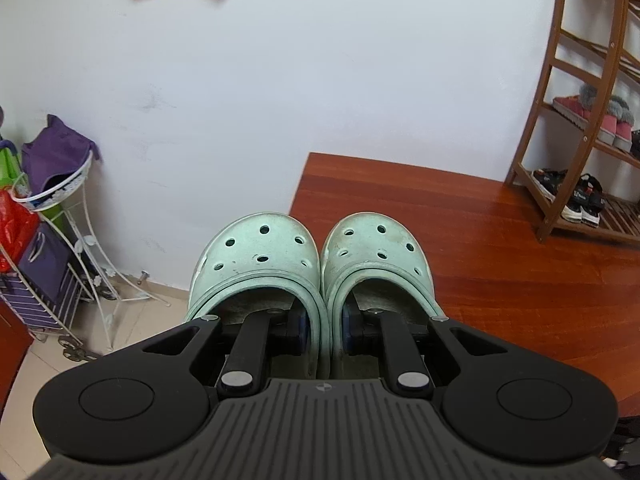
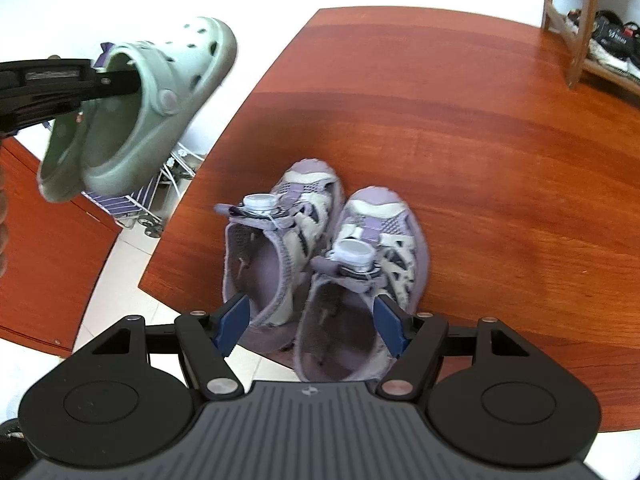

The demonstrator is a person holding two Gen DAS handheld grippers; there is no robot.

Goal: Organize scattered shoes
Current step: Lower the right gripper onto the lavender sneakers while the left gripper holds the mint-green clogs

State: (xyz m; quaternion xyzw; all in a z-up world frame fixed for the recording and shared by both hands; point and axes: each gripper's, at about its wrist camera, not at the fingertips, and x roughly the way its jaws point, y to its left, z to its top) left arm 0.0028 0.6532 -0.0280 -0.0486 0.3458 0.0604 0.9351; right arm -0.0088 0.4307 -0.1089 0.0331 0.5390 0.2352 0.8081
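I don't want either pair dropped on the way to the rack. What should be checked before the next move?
1. Left gripper shut on both green clogs, pinching their inner walls together: ok.
2. Clogs lifted off the floor: ok, seen hanging in the right wrist view.
3. Right gripper around the purple sneakers: not ok, open, with its fingers outside the heels.
4. Sneakers side by side for one pinch: ok, though one sits further forward.
5. Free room on the shoe rack: cannot tell.
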